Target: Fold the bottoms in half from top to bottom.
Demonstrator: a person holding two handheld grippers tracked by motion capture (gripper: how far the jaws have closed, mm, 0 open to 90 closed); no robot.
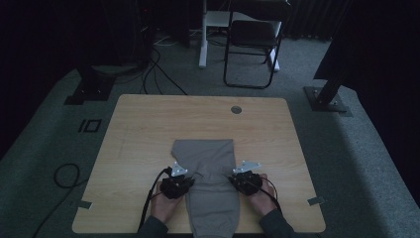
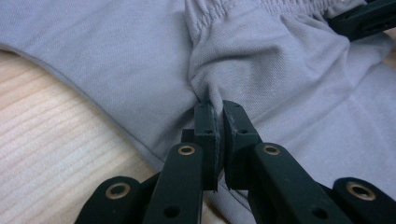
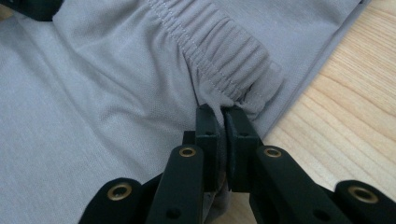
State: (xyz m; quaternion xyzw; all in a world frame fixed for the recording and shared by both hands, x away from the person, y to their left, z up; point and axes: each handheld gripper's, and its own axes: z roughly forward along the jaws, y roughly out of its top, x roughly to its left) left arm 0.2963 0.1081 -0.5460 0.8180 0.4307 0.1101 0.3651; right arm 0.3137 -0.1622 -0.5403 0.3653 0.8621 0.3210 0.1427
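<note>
1. Nearest the camera, at the table's front edge, a person's two hands each hold a black gripper, sleeves entering from the bottom of the high view

2. The left gripper [image 1: 184,179] has its jaws clamped on a pinch of grey cloth, a bunched fold rising from between the pads in the left gripper view [image 2: 215,140]

3. The right gripper [image 1: 236,177] is likewise closed on cloth, its jaws gripping the garment just beneath the gathered elastic waistband [image 3: 219,51] in the right gripper view [image 3: 221,142]

4. Between the two grippers lies the grey garment [image 1: 208,168], spread on the near half of the light wooden table [image 1: 148,129], its near end reaching the front edge and a folded part extending away from the person

5. Beyond the garment, a small round grommet [image 1: 236,109] sits near the table's far edge

6. Farthest off, a dark folding chair [image 1: 252,39] stands on the grey carpet, cables trailing to its left
</note>
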